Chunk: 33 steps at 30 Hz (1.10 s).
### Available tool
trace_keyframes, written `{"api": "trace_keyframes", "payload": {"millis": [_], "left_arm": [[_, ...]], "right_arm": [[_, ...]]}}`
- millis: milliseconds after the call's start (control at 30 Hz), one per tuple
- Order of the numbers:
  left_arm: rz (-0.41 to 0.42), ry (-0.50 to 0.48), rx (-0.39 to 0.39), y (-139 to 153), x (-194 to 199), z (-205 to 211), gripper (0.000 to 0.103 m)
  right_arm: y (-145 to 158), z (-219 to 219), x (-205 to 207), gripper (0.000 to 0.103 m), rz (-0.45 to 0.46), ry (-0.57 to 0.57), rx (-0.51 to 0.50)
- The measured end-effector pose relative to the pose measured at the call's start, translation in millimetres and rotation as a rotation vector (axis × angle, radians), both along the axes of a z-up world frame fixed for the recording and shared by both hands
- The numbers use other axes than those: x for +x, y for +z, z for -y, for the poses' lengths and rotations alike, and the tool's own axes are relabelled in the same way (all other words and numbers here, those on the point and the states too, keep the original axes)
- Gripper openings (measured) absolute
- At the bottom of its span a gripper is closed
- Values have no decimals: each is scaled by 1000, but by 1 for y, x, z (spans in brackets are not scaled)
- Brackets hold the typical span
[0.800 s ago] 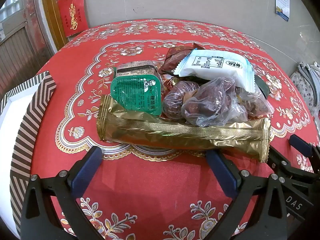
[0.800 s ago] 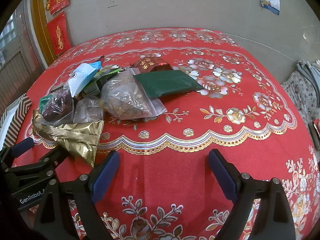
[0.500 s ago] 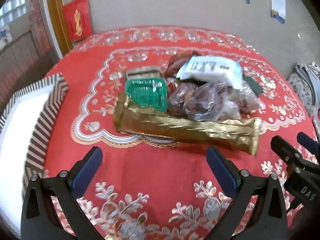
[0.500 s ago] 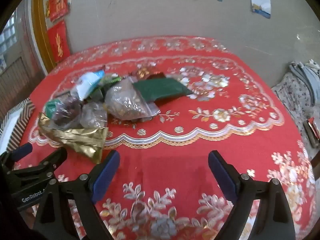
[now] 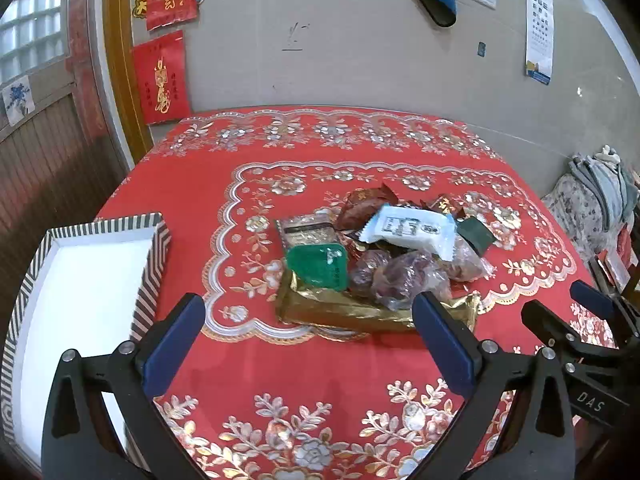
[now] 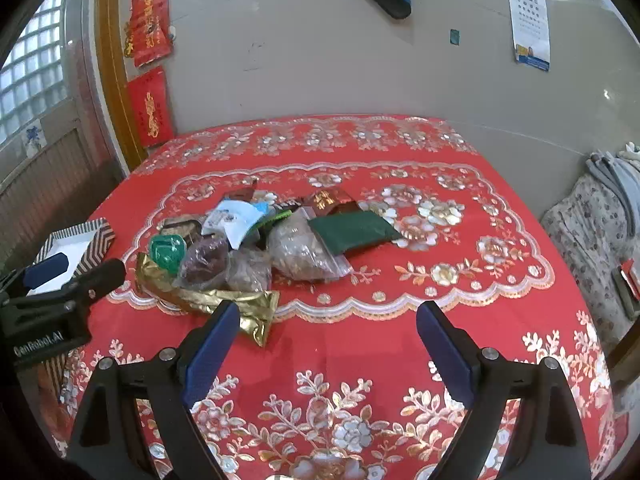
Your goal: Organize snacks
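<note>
A pile of snacks lies mid-table: a long gold packet (image 5: 344, 312) in front, a green-lidded cup (image 5: 318, 266), a clear bag of dark dates (image 5: 396, 276), a white packet (image 5: 412, 230) and brown sachets (image 5: 362, 208). In the right wrist view the gold packet (image 6: 224, 304), a clear bag of nuts (image 6: 300, 248) and a dark green packet (image 6: 352, 232) show. My left gripper (image 5: 308, 340) is open and empty, short of the gold packet. My right gripper (image 6: 328, 340) is open and empty, right of the pile.
A striped box with a white inside (image 5: 84, 276) stands at the table's left edge. The red floral tablecloth (image 5: 304, 376) covers the table. A wall lies behind; a chair with cloth (image 5: 592, 204) stands at the right. The right gripper shows in the left wrist view (image 5: 576, 320).
Both grippers have pulled back and risen away from the pile, so more of the table, the box and the wall shows. Both stay open. The snacks have not moved.
</note>
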<state>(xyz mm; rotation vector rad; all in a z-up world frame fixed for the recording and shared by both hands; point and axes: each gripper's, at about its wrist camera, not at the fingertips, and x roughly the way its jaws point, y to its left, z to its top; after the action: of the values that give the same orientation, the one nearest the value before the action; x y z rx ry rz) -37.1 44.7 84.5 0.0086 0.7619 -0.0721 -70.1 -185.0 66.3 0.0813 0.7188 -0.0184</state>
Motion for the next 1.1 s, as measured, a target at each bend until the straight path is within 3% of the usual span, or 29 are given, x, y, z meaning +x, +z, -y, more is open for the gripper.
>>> {"api": "trace_keyframes", "payload": {"millis": [133, 333, 633, 1100], "left_arm": [[0, 10, 17, 4, 5, -4, 103], [-19, 35, -7, 2, 6, -17, 103], [-32, 61, -20, -2, 5, -28, 103], [-36, 47, -16, -5, 5, -23, 103]], "right_arm": [[1, -2, 7, 91, -7, 50, 38], [-9, -9, 40, 91, -45, 35, -93], [-31, -10, 79, 91, -137, 57, -185], [-19, -22, 63, 91, -96, 85, -136]]}}
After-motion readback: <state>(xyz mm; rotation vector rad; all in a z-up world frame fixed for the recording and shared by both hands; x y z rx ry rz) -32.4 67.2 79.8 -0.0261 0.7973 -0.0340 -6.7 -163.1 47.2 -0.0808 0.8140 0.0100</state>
